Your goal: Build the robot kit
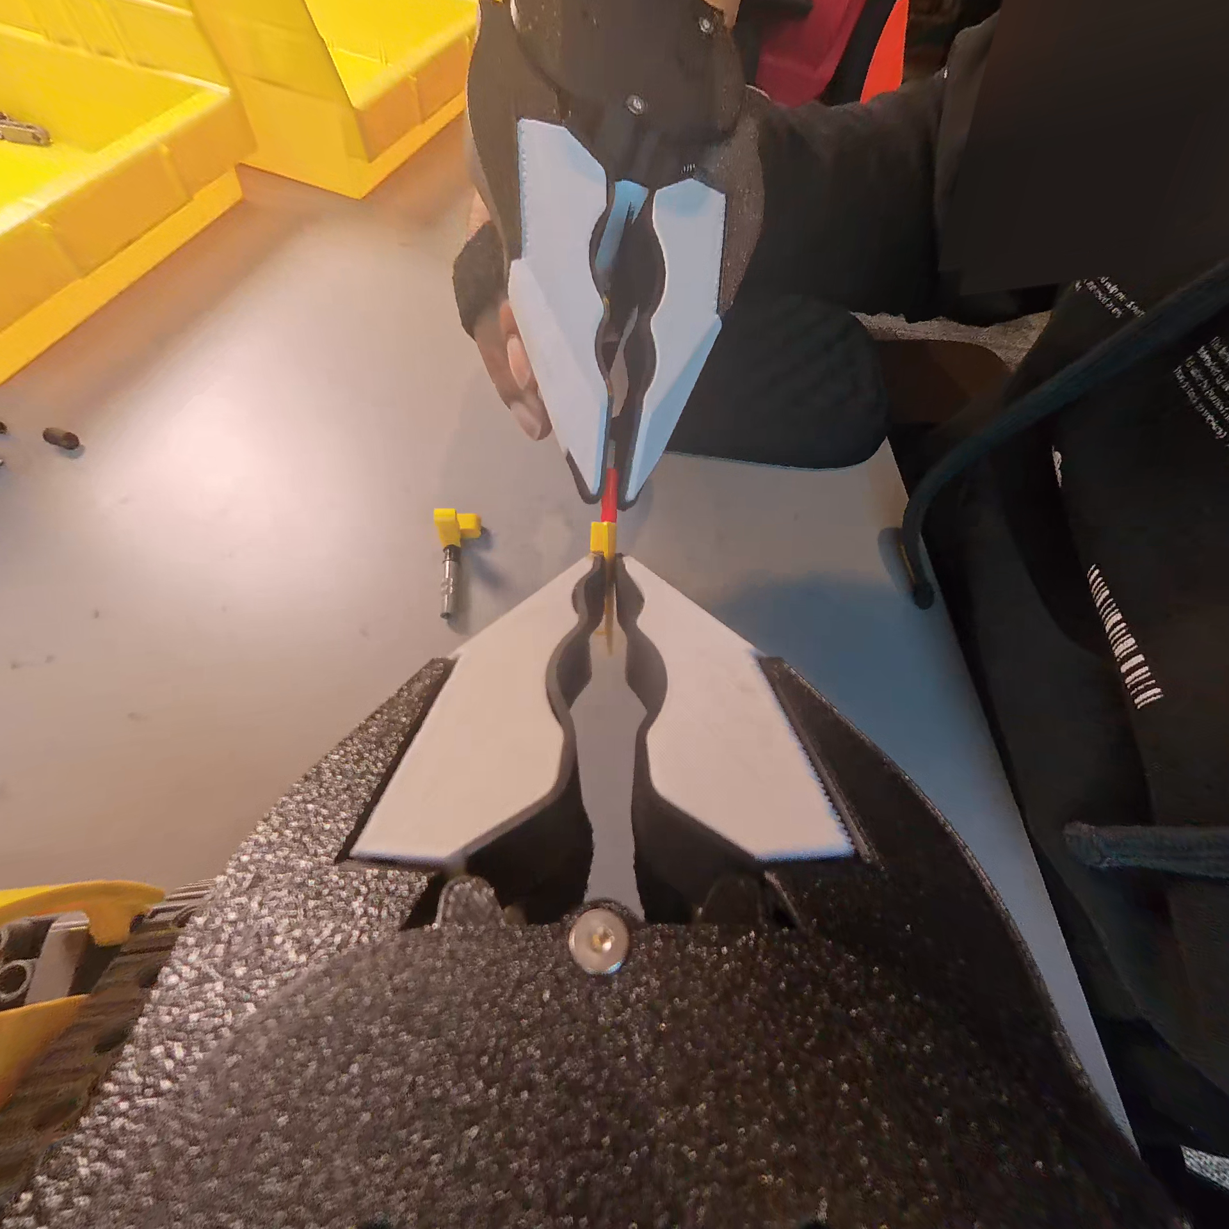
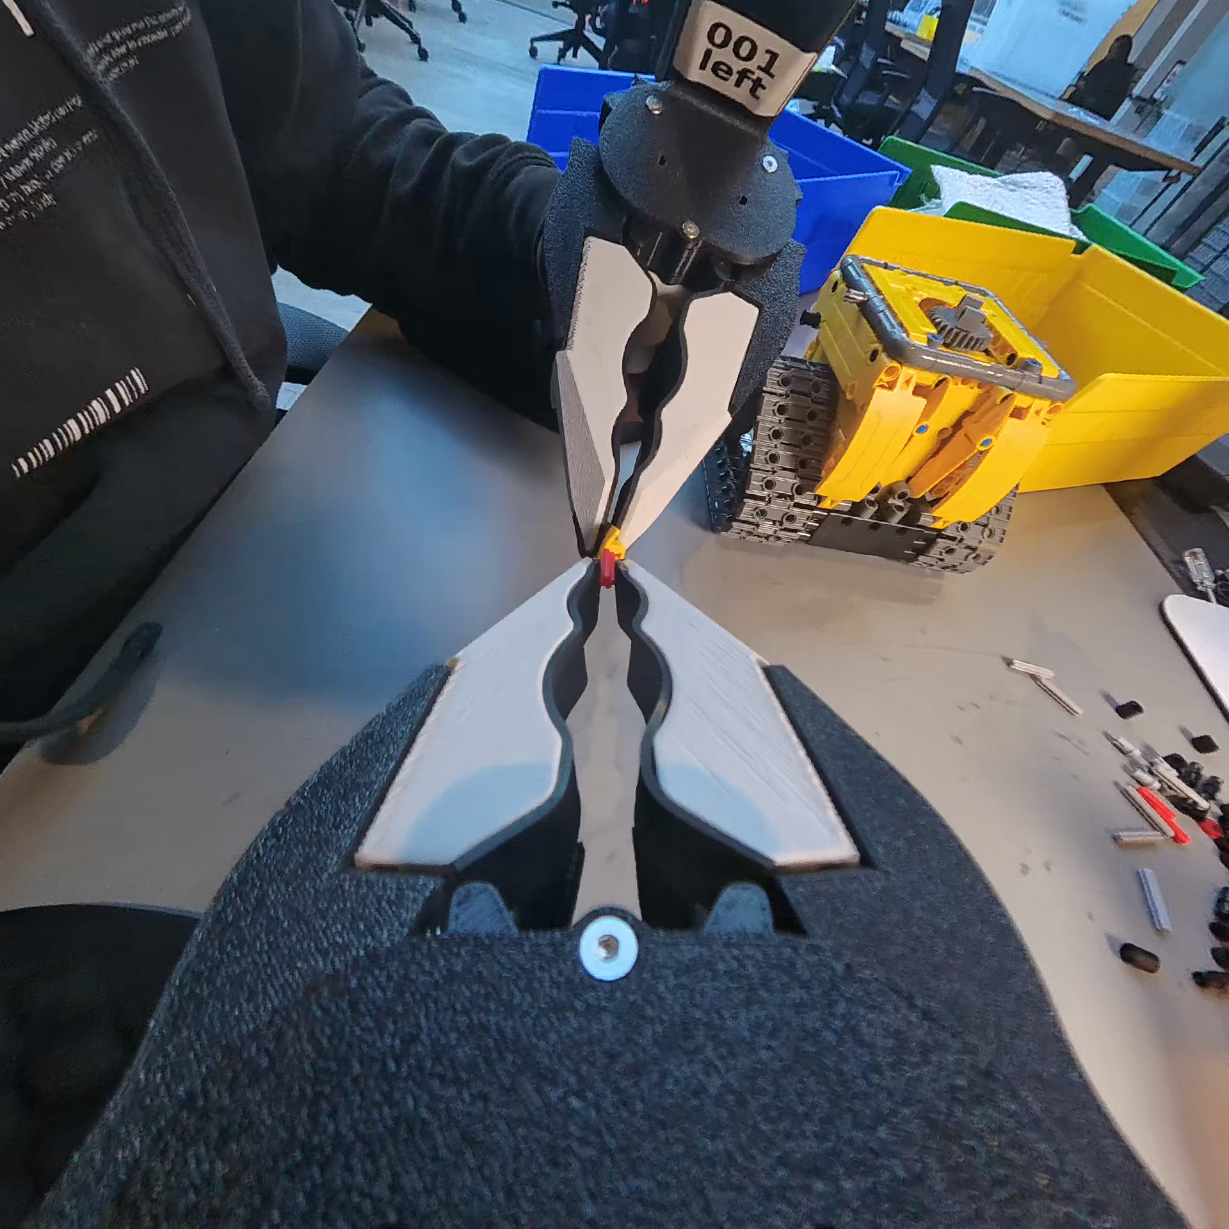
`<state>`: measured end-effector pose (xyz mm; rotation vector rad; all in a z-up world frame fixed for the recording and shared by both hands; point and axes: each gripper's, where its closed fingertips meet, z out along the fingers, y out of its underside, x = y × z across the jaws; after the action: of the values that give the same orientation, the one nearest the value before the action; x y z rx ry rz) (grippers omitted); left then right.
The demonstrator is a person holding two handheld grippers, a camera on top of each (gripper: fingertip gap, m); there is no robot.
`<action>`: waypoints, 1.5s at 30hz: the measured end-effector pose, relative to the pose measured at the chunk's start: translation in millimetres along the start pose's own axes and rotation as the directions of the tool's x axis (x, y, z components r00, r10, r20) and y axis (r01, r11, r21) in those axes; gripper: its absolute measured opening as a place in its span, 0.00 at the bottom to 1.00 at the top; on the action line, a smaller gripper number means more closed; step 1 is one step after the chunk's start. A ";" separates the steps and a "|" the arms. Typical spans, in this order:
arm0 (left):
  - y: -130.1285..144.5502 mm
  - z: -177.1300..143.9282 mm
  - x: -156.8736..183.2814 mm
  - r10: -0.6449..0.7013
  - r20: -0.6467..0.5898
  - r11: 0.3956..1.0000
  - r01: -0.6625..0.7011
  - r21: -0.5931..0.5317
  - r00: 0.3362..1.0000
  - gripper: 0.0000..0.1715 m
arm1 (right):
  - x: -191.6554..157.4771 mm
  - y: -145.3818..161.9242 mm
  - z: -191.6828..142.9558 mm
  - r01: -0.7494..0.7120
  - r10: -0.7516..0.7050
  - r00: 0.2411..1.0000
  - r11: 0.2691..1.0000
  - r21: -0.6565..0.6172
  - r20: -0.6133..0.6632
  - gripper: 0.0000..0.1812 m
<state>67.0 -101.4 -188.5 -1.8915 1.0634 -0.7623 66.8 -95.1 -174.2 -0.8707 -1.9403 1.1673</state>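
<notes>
My left gripper [image 1: 604, 562] is shut on a small yellow connector piece [image 1: 602, 537], held above the grey table. My right gripper [image 2: 605, 565] is shut on a short red pin [image 2: 606, 573]. The two grippers meet tip to tip: in the left wrist view the right gripper [image 1: 608, 495] comes down from above with the red pin [image 1: 609, 499] touching the yellow piece. In the right wrist view the left gripper [image 2: 602, 542] holds the yellow piece [image 2: 612, 542] against the pin. A yellow piece on a grey axle [image 1: 454, 542] lies on the table to the left.
A yellow and grey tracked brick vehicle [image 2: 911, 406] stands on the table [image 2: 399, 465] beside yellow bins [image 2: 1130, 372], with blue [image 2: 831, 166] and green [image 2: 1130, 239] bins behind. Several small loose parts [image 2: 1157, 798] lie at the right. A person in a dark hooded top [image 2: 133, 266] sits close. The grippers are tip to tip, or close to it.
</notes>
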 end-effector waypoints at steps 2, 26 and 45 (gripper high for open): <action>0.5 0.0 0.3 -0.004 -0.005 1.000 0.004 0.000 1.000 0.00 | -0.7 1.0 0.2 0.005 -0.005 1.000 1.000 -0.007 0.003 0.02; 14.1 6.4 -21.0 0.261 0.237 0.960 -0.227 -0.164 0.936 0.00 | 12.6 24.9 7.2 -0.162 0.153 0.986 0.973 -0.162 -0.067 0.02; -9.7 -1.8 -17.1 0.284 0.295 0.956 -0.294 -0.012 0.912 0.00 | 17.1 -1.8 -1.6 -0.287 0.287 0.957 0.958 -0.018 -0.040 0.02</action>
<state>61.4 -83.9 -181.1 -1.7023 1.0982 -0.3136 58.7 -81.0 -168.3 -1.2098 -1.8432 1.2839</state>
